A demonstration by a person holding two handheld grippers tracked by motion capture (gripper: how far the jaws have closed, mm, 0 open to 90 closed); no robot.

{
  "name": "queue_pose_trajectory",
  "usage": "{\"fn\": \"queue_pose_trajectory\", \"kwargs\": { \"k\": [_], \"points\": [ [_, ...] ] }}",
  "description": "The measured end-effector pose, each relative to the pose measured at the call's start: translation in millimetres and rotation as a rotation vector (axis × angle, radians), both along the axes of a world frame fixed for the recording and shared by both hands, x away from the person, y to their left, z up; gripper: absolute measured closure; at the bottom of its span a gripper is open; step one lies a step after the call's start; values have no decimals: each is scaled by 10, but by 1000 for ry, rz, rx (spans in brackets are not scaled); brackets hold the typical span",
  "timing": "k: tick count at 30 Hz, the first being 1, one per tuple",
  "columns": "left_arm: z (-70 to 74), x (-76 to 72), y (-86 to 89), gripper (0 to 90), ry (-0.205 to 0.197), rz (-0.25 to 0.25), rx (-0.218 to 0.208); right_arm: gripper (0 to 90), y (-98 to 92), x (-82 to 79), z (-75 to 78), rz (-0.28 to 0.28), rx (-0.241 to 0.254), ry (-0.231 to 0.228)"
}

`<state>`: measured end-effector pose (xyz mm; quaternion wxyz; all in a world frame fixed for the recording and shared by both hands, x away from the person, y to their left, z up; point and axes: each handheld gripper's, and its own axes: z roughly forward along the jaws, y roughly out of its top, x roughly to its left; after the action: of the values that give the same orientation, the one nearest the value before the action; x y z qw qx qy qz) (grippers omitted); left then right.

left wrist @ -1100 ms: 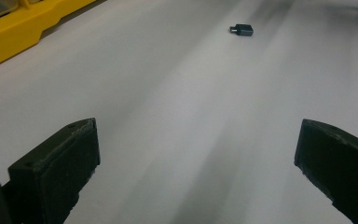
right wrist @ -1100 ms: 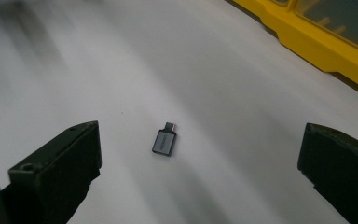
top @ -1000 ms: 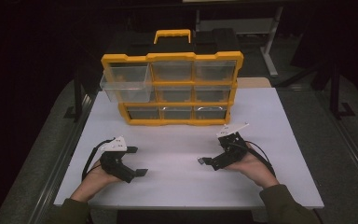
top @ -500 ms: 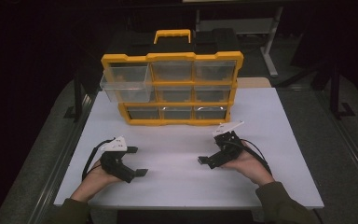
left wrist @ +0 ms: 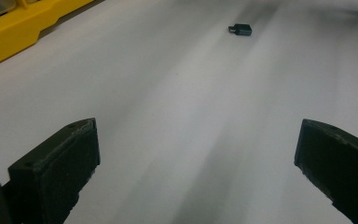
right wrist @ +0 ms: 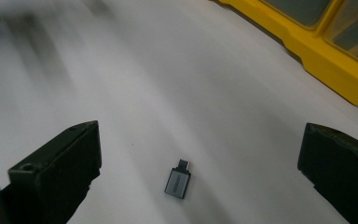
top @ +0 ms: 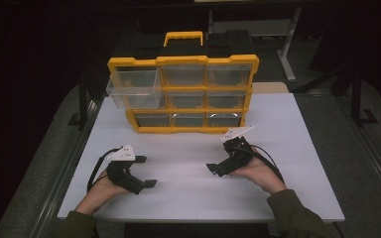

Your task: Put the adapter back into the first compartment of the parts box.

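At about eight o'clock on the white table (top: 297, 129) the left gripper (top: 146, 171) rests in the person's hand, its jaws spread wide with nothing between them; from the left gripper view, the small grey adapter (left wrist: 240, 30) lies far off toward one o'clock, well apart from this claw. At twelve o'clock stands the yellow drawer organiser (top: 183, 91), its top-left clear drawer (top: 131, 89) pulled out and apparently empty. At about four o'clock the right gripper (top: 218, 168) hovers low, jaws likewise wide apart and holding nothing; in the right gripper view the adapter (right wrist: 177, 179) lies flat on the table between the two black jaws, nearer six o'clock, its plug end pointing to one o'clock.

The likely work is lifting that adapter toward the open drawer. The risk, as I judge it, is the thing's thinness; jaws closing too high would skim over it, and closing off-centre could flick it aside on the smooth surface; a pinch on the narrow plug end might let it twist and drop.
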<state>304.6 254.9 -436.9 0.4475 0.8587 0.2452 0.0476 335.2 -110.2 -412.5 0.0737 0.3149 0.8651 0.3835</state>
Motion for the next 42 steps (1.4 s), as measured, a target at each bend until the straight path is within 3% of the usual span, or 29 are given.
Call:
{"fn": "queue_pose_trajectory", "kwargs": {
  "k": [29, 42],
  "points": [
    [1, -3, 5, 0, -2, -3, 0, 0, 211, 126, 13, 30, -13, 13],
    [1, -10, 2, 0, -4, -1, 2, 27, 211, 93, -18, 38, -67, 22]
  ]
}}
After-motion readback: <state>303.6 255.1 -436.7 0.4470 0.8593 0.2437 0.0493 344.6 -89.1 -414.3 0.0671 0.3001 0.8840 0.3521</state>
